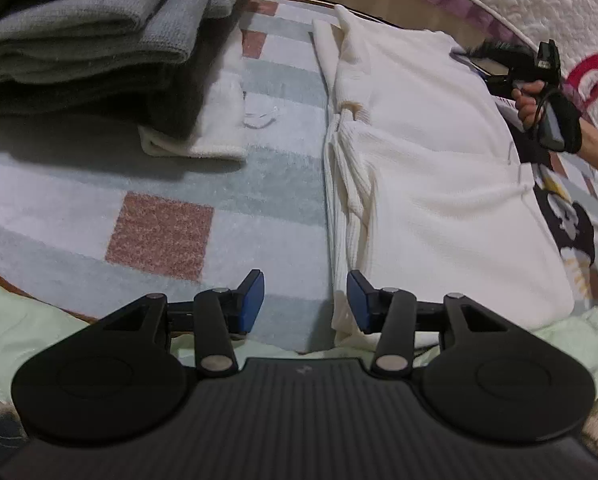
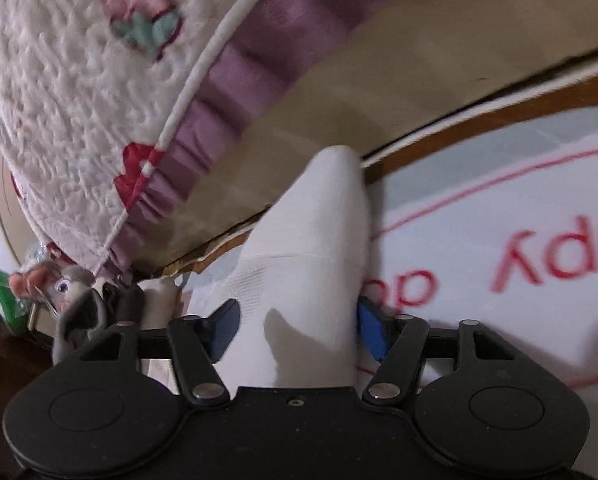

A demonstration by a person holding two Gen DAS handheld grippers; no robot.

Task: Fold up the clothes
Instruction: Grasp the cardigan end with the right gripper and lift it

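Two claws (image 1: 305,300), one white garment (image 1: 431,168)

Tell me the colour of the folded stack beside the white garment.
Grey, darker lower down; the stack shows best in the left wrist view, left of the white garment.

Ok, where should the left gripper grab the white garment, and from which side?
The near-left corner, probably, coming from the near side. The white garment lies flat with its layers bunched along that left edge, just ahead of the open left gripper, and the right gripper grips its far end.
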